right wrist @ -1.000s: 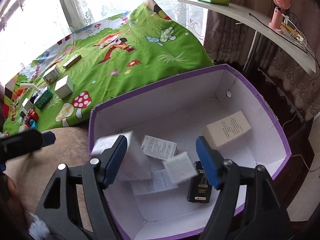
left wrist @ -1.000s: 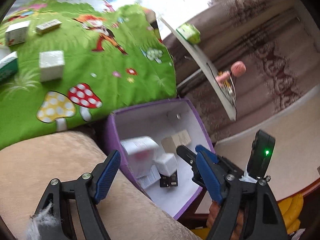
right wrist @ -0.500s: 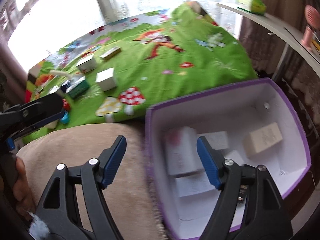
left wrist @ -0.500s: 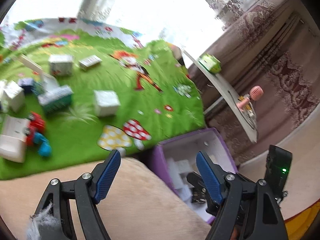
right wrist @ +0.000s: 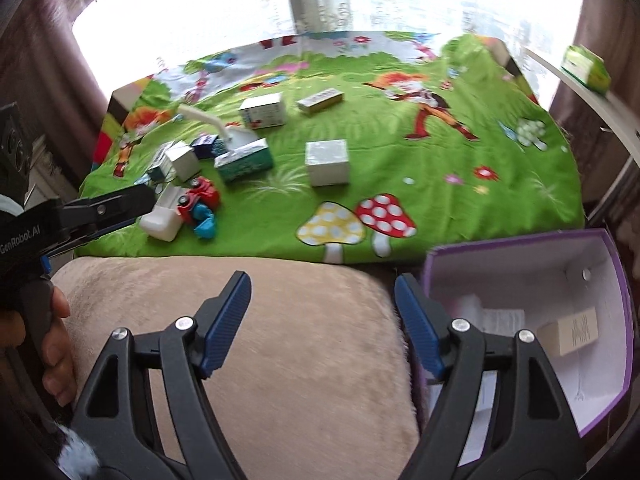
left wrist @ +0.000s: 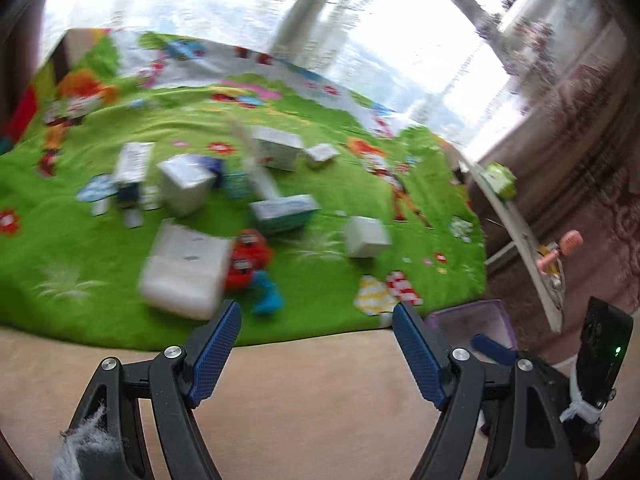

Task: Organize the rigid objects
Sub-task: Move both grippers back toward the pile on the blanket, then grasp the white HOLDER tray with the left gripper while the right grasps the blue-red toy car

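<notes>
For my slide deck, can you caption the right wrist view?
Empty right gripper, jaws opening, above a beige cushion; small boxes scattered on the green mat, purple-rimmed box at right.

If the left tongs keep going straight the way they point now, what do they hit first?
Probably the beige cushion just below the open, empty left tongs. If they clear its edge, the green play mat comes next, near the blue toy. Depth is unclear.

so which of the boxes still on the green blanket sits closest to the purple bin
The plain white cube box, standing alone just above the mushroom print. The other boxes, like the teal-sided one, are clustered further left, away from the purple bin.
</notes>
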`<state>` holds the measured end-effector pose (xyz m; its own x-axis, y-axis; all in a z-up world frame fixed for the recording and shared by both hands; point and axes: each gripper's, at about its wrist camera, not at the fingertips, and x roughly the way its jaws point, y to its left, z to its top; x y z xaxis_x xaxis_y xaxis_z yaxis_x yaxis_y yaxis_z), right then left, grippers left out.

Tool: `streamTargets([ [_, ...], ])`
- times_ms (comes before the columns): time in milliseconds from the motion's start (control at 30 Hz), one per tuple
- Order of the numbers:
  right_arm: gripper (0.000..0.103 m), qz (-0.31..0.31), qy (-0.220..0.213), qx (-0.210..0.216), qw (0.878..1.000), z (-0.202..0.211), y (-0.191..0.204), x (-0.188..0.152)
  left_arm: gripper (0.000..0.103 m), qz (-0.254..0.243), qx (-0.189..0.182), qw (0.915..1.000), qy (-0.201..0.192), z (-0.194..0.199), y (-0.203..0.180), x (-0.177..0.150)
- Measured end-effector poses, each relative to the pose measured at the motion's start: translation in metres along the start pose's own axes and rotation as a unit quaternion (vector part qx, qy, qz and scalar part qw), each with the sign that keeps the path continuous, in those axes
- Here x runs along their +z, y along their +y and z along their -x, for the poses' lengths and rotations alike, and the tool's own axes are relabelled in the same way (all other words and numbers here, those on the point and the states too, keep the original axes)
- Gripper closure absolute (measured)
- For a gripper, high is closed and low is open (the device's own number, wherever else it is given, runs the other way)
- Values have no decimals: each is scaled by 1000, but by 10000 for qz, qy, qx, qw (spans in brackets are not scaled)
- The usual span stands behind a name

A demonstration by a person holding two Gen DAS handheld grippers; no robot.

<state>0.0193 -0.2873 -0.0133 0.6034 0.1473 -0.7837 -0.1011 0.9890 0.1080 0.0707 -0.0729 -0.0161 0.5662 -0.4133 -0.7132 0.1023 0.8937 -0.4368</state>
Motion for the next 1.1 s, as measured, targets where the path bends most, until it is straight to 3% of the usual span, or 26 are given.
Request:
streamTargets([
  [100, 25, 147, 73, -2, 9999, -8, 11, 2, 24, 131, 309, 9994, 31, 9, 25, -5],
  [267, 23, 406, 259, 39, 9988, -22, 26, 4, 24, 285, 513, 9981, 163, 13, 52, -11],
  [600, 20, 882, 382, -206, 9952, -51, 49, 9, 25, -512, 871, 9912, 856, -19, 43, 1],
  [933, 13, 703, 398, -174, 9966, -57, 42, 5, 25, -733, 1309, 9803, 1282, -61, 55, 24],
  [1100, 13, 796, 435, -313, 9954, -60, 47, 6, 38, -872, 1368, 9769, 1393, -72, 54, 21],
])
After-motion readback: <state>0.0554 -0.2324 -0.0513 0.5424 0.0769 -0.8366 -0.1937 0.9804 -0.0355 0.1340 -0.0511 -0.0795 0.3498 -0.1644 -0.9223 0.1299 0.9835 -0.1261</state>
